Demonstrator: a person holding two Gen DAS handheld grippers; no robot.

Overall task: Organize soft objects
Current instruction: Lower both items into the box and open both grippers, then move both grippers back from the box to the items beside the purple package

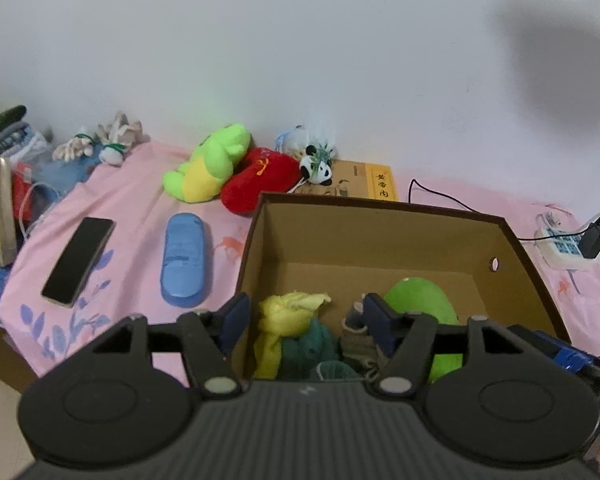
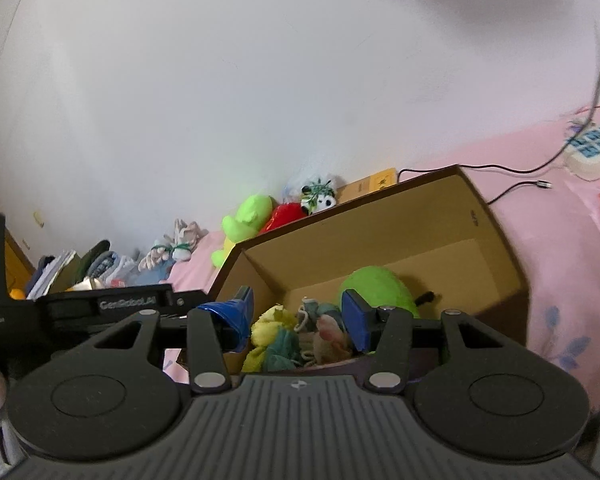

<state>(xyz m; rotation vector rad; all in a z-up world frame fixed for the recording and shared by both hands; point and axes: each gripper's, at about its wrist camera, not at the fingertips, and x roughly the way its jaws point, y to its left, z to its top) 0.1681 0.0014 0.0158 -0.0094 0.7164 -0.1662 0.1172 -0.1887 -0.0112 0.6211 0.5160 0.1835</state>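
Both grippers, left gripper (image 1: 306, 320) and right gripper (image 2: 298, 316), gape empty over the cardboard box (image 1: 380, 236).

My feeds are evenly lit and soft, with a big blurred shadow on the white wall (image 1: 300, 60) at upper right. Fisheye bends the edges; dark corners vignette both views, details slightly smeared.
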